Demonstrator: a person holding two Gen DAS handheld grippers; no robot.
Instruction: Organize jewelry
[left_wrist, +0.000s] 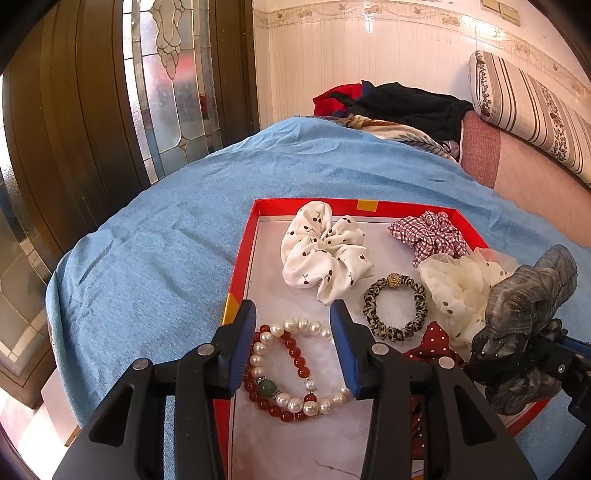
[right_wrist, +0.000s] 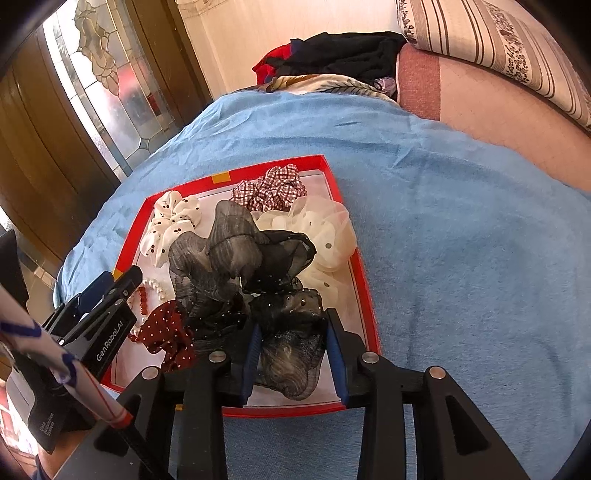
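Note:
A red tray (left_wrist: 314, 206) lies on a blue blanket. My left gripper (left_wrist: 293, 321) is open low over a pearl bracelet (left_wrist: 295, 326) and a red bead bracelet (left_wrist: 295, 354), which lie tangled on the tray floor between its fingers. The pads do not press on them. My right gripper (right_wrist: 293, 328) is shut on a big grey-black sheer scrunchie (right_wrist: 229, 258), which bunches between the pads and stands up over the tray's right side (left_wrist: 528, 302). The left gripper (right_wrist: 122, 275) shows at the tray's left edge in the right wrist view.
The tray also holds a white cherry-print scrunchie (left_wrist: 325, 254), a red checked one (left_wrist: 432, 232), a cream sheer one (left_wrist: 454, 288), a leopard hair tie (left_wrist: 395, 314) and a dark red dotted scrunchie (right_wrist: 166, 325). Folded clothes (left_wrist: 399, 103) and a striped pillow (left_wrist: 524, 110) lie behind. The bed edge drops off left.

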